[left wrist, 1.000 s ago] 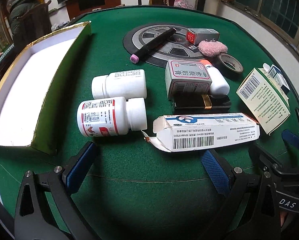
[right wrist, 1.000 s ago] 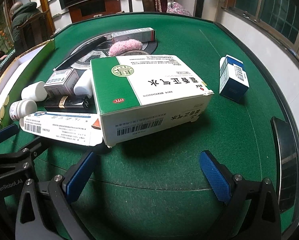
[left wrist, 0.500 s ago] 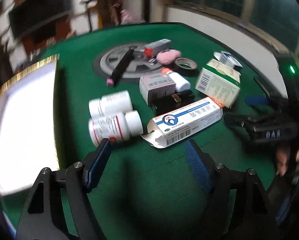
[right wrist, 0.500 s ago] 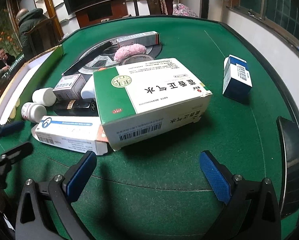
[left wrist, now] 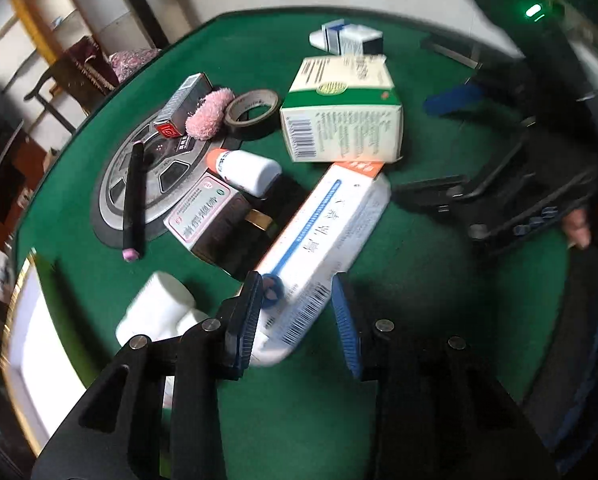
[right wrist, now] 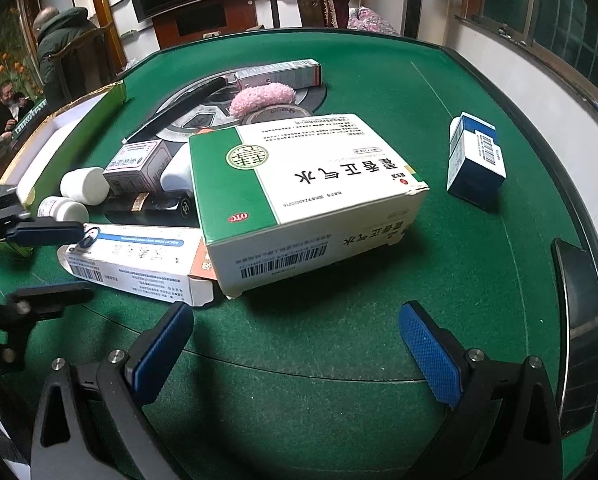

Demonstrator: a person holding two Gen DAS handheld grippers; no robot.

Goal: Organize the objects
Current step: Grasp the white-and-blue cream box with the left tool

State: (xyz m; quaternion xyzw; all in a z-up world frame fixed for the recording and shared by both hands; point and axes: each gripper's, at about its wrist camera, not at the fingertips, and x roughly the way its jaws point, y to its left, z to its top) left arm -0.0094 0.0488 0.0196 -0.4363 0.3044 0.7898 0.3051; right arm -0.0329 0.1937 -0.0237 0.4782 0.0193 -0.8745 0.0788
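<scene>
1. One long white-and-blue carton point(left wrist: 327, 236) is the thing in hand: it lies flat on the green table point(left wrist: 399, 292), its barcode end between the pads of the left tool point(left wrist: 299, 312).
2. The left tool's jaws are closing around that end; whether the pads press yet I cannot tell. The right tool point(right wrist: 299, 348) stands wide apart, holding nothing, over bare felt.
3. The carton looks like light, thin card that would dent under a hard squeeze; its far end has a flap open. The short sides near the closed end look like the best hold.
4. A large green-and-white box point(left wrist: 343, 116) touches its far end, a dark flat case point(left wrist: 239, 232) lies alongside, and a white bottle point(left wrist: 159, 312) sits just beside the left pad.
5. A white tray point(left wrist: 31, 344) waits at the table's left edge.
</scene>
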